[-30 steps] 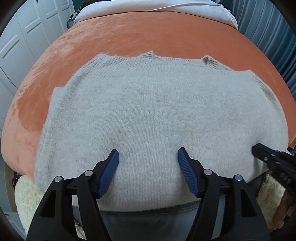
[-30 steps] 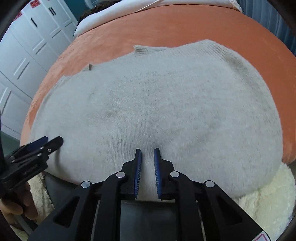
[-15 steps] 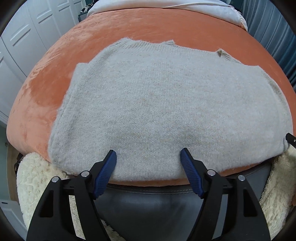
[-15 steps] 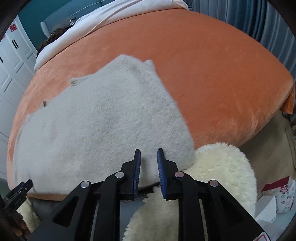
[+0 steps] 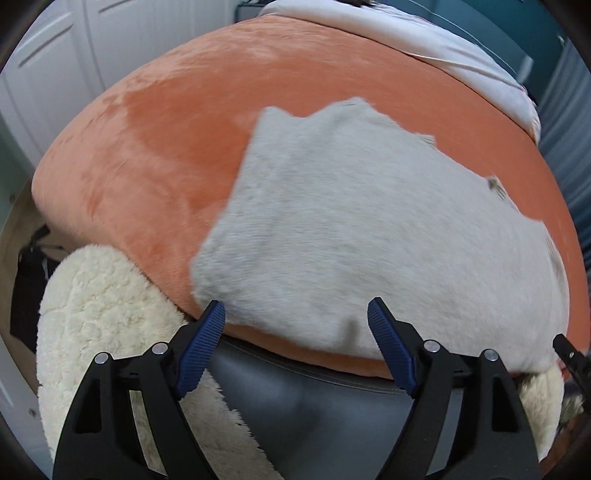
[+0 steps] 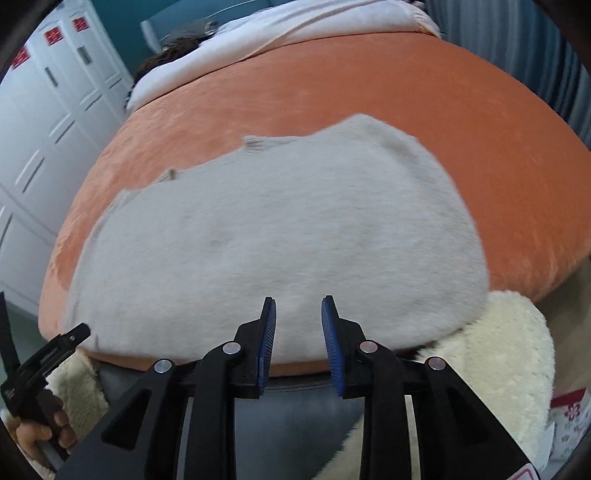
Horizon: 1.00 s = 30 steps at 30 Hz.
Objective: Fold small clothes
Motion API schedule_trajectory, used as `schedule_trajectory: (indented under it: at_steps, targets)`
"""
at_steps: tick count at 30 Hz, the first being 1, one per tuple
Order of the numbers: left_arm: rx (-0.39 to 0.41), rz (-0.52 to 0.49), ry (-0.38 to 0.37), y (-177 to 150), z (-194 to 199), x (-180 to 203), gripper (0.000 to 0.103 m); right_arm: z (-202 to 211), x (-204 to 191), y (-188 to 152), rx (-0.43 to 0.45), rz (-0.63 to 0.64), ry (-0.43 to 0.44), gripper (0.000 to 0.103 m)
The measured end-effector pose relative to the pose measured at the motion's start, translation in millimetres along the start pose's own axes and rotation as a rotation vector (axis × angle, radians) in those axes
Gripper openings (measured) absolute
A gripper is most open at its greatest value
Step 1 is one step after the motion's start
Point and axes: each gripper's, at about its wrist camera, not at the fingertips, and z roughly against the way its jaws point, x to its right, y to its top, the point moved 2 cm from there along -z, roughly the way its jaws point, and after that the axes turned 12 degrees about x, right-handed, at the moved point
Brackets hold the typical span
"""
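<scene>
A light grey knitted sweater point(image 5: 369, 229) point(image 6: 280, 236) lies flat on an orange plush bed cover point(image 5: 155, 147) point(image 6: 424, 96), its hem at the near edge. My left gripper point(image 5: 297, 314) hovers over the sweater's near left corner, jaws wide and still opening, nothing between them. My right gripper point(image 6: 298, 314) hangs above the hem's middle, jaws opening with a narrow gap; no cloth is pinched. The left gripper point(image 6: 70, 334) also shows at the lower left of the right wrist view, held by a hand point(image 6: 40, 432).
A cream fleece jacket point(image 5: 96, 325) point(image 6: 491, 354) frames the bed's near edge, with grey trousers point(image 5: 295, 398) below the grippers. White bedding point(image 6: 280, 33) lies at the far end. White cupboards point(image 6: 48, 122) stand left, blue curtains point(image 5: 569, 122) right. A flowered box point(image 6: 569, 417) sits on the floor.
The left gripper slid left toward the sweater's corner, rolled, and its jaws widened. The right gripper swung right, then back over the hem, and its jaws parted from nearly shut.
</scene>
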Motion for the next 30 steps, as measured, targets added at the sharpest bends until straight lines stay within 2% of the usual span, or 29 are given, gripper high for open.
schedule_trajectory:
  at_steps: [2,4,7,10,13,15,20,26,27,28,29,30]
  targets:
    - [0.002,0.062,-0.022,2.0,-1.8,-9.6,0.078,-10.8,-35.6,1.9,-0.015,0.058,0.050,0.027]
    - [0.016,0.117,-0.060,3.5,-2.3,-16.7,0.083,-18.3,-65.3,3.5,-0.016,0.109,0.089,0.027]
    - [0.027,0.178,-0.078,3.7,-6.3,-25.8,0.087,-27.2,-94.4,4.1,-0.015,0.170,0.102,0.027]
    - [0.027,0.232,-0.077,4.7,-9.3,-38.0,0.087,-45.9,-111.6,4.6,-0.026,0.188,0.088,0.027]
    - [0.057,0.266,-0.106,5.3,-3.7,-43.8,0.088,-69.9,-116.2,0.2,-0.069,0.199,0.069,0.027]
    - [0.041,0.249,-0.097,4.7,-8.3,-42.4,0.088,-85.4,-115.4,-8.1,-0.111,0.208,0.061,0.027]
    - [0.019,0.222,-0.097,3.5,-20.5,-33.7,0.093,-88.5,-117.6,-12.4,-0.099,0.255,0.068,0.028]
    - [0.015,0.301,-0.158,8.1,-36.8,-35.5,0.094,-88.2,-117.4,-14.7,-0.080,0.267,0.076,0.029]
    - [0.019,0.318,-0.175,9.7,-36.9,-37.2,0.087,-87.4,-117.7,-15.2,-0.076,0.267,0.076,0.029]
    - [0.011,0.329,-0.182,11.1,-38.2,-39.0,0.072,-87.0,-117.3,-15.4,-0.074,0.264,0.078,0.029]
    - [0.003,0.338,-0.188,12.1,-39.1,-41.2,0.062,-86.6,-116.8,-15.5,-0.071,0.261,0.082,0.029]
    - [-0.002,0.354,-0.204,13.8,-38.3,-45.0,0.044,-86.0,-116.8,-15.8,-0.069,0.257,0.085,0.029]
